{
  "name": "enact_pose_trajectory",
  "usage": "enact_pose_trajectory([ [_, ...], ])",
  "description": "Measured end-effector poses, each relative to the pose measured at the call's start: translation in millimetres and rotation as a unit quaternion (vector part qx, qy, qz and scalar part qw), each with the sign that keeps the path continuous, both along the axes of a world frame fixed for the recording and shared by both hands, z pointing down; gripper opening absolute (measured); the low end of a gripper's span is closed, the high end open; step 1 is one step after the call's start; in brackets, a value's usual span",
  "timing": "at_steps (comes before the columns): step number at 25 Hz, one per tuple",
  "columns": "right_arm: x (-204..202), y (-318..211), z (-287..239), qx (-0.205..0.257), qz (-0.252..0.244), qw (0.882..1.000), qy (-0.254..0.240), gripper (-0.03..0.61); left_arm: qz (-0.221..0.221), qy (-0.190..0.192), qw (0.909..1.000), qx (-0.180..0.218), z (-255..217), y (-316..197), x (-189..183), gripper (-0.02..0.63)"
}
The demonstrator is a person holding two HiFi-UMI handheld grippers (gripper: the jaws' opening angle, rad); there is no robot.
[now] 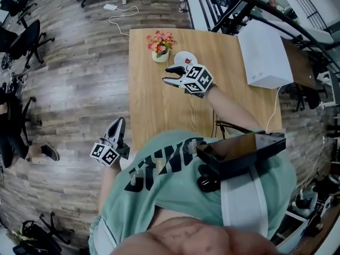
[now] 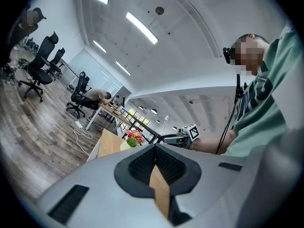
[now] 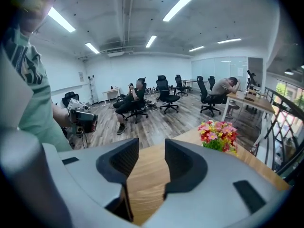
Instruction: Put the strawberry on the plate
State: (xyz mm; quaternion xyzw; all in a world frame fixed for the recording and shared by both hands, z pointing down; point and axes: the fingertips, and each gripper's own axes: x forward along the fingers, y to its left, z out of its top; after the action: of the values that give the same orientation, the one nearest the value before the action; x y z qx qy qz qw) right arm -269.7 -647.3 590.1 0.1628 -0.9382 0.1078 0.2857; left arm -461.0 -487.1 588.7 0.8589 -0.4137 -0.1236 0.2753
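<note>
wooden table (image 1: pixel 154 102) holds plate (image 1: pixel 180 56) with strawberry (image 1: pixel 187 61)

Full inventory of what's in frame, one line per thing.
table: 1, light wood, centre
flower pot: 1, pink and red blooms, table's far left
plate: 1, white, right of the flowers
strawberry: 1, red, on the plate
box: 1, white, table's far right
office chairs: several, black, floor at left
power strip: 1, white, floor beyond table
left gripper: 1, grey, off table's left edge, fingers together
right gripper: 1, grey, above table beside plate, fingers apart, empty
</note>
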Motion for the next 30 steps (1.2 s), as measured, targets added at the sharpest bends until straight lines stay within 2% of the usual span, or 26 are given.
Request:
enact_pose_trajectory([
  [4,32.5,9.2,-21.1,0.004,0.025,0.999,-0.019,0.143,0.023,0.011,0.9997,-0.007,1.6,9.7,30.6,0.005],
  [9,96.4,25.5,-35.1,0.010,0.059,0.997,-0.048,0.093,0.076,-0.007,0.9971,0.002,-11.2,12.3,90.7,0.005],
  [13,184.5,49.5,-42.0,0.013,0.080,0.994,-0.070,0.047,0.092,-0.021,0.9955,0.006,-23.4,20.0,165.0,0.005],
  [16,259.4,74.5,-48.8,0.022,0.114,0.989,-0.095,0.009,0.116,-0.031,0.9926,0.019,-43.5,25.2,227.3,0.005],
  [23,426.5,162.3,-19.9,-0.002,0.169,0.977,-0.127,0.008,0.139,-0.042,0.9891,0.021,-66.5,63.1,369.8,0.005],
  [26,473.9,192.9,-3.5,-0.019,0.181,0.973,-0.143,0.009,0.161,-0.061,0.9850,0.013,-67.4,85.9,421.0,0.005],
  [30,499.0,225.1,21.0,-0.046,0.187,0.967,-0.169,0.008,0.168,-0.091,0.9815,0.002,-66.6,111.8,447.7,0.005],
])
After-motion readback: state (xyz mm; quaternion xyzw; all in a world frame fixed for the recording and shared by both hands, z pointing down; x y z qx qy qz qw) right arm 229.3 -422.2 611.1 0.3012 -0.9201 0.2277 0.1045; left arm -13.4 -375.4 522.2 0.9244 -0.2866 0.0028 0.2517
